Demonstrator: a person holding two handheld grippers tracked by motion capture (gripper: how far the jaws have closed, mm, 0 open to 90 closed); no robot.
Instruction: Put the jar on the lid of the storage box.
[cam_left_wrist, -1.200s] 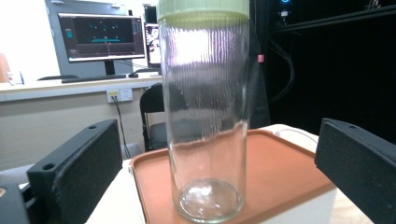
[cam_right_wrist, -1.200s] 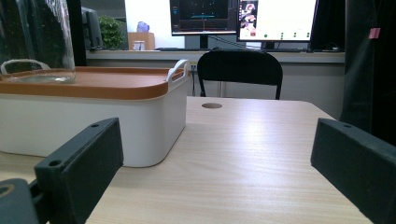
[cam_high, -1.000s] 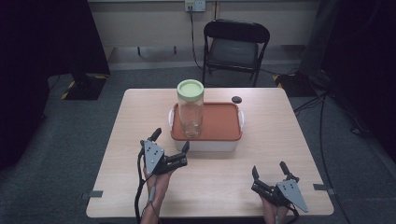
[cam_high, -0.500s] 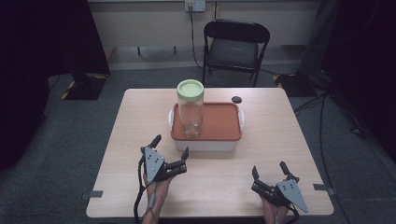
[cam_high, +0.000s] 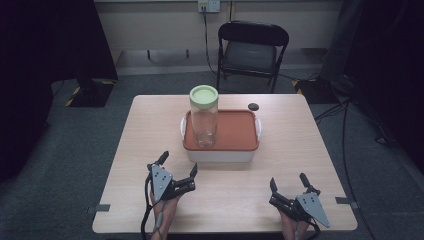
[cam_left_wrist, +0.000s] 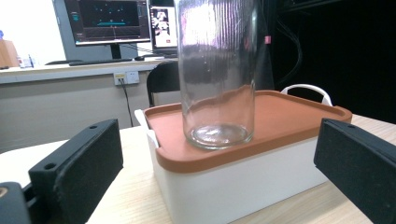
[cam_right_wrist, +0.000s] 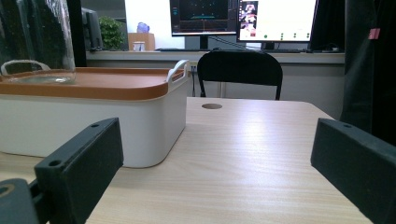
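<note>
Here the left gripper (cam_high: 178, 167) sits low over the near left part of the wooden table (cam_high: 150, 130), its jaws spread wide and holding nothing; it points toward the white box (cam_high: 222, 154), which stands just beyond its tips without touching them. In the left gripper view the two black jaws rise at either edge of the picture with bare space between them, and the box fills the middle ground straight ahead. The box carries an orange lid (cam_high: 235, 132) with white handles at its two short ends; on the left half of that lid stands a tall clear glass jar (cam_high: 204, 124), upright, closed by a pale green cap (cam_high: 204, 95). In the left gripper view the jar's (cam_left_wrist: 217, 74) thick base rests flat on the lid (cam_left_wrist: 280, 116), and nothing can be seen inside it.

The right gripper (cam_high: 288, 184) lies near the table's front right corner, well apart from the box and from the other gripper; its jaws are likewise wide apart and empty. In the right gripper view the jaws frame bare tabletop (cam_right_wrist: 261, 154), with the box (cam_right_wrist: 93, 126) off to the left and the jar's lower part (cam_right_wrist: 42, 42) at the picture's left edge. A small dark round spot (cam_high: 254, 106) marks the table just behind the box's right end; a black folding chair (cam_high: 252, 50) stands beyond the far edge.
</note>
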